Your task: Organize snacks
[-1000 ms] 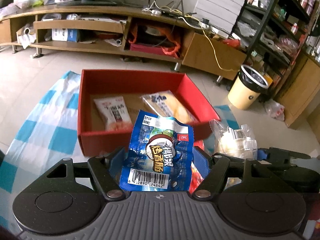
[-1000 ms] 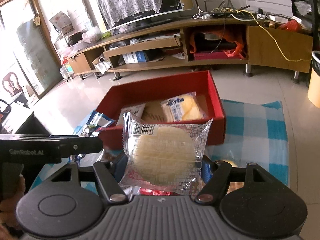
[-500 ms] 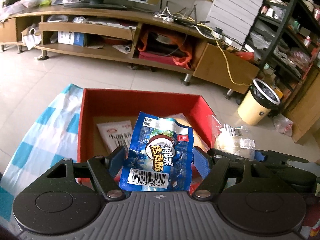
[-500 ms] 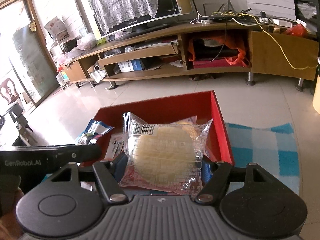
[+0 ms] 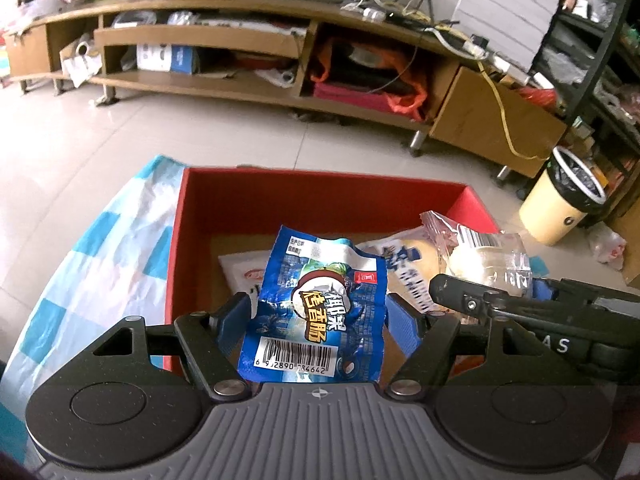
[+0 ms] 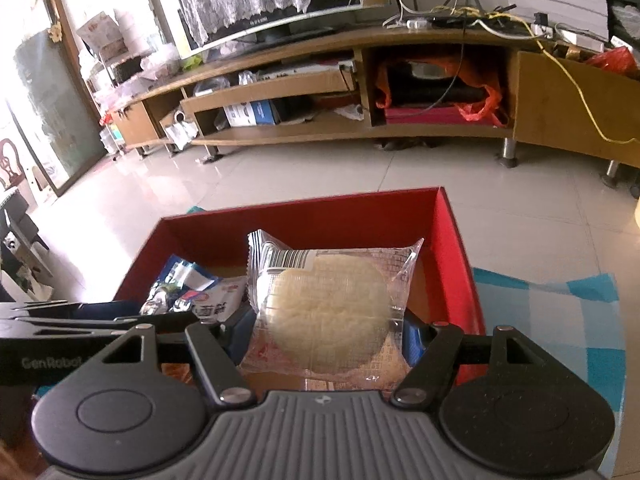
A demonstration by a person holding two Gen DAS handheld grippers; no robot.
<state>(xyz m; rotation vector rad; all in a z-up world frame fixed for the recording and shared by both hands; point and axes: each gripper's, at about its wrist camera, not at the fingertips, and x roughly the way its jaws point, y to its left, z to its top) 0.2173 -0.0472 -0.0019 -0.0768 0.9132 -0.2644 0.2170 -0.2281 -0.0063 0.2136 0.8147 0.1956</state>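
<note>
My left gripper point(image 5: 318, 318) is shut on a blue snack packet point(image 5: 320, 304) with a barcode, held upright over the red box point(image 5: 320, 192). My right gripper point(image 6: 326, 330) is shut on a clear-wrapped round pastry point(image 6: 326, 316), also above the red box point(image 6: 304, 216). In the left wrist view the pastry point(image 5: 480, 260) and the right gripper's fingers point(image 5: 472, 294) show at the right. Inside the box lie a white packet point(image 5: 244, 268) and a yellow bread packet point(image 5: 408, 264). The blue packet point(image 6: 180, 280) shows at the left of the right wrist view.
The box rests on a blue-and-white checked cloth point(image 5: 104, 248) on a tiled floor. A long wooden TV stand point(image 5: 248, 40) runs behind. A cream waste bin point(image 5: 560, 200) stands at the right, beside a dark shelf rack point(image 5: 600, 40).
Both grippers have moved forward with their packets, from in front of the red box's near wall to over its inside. The box now looks closer and larger.
</note>
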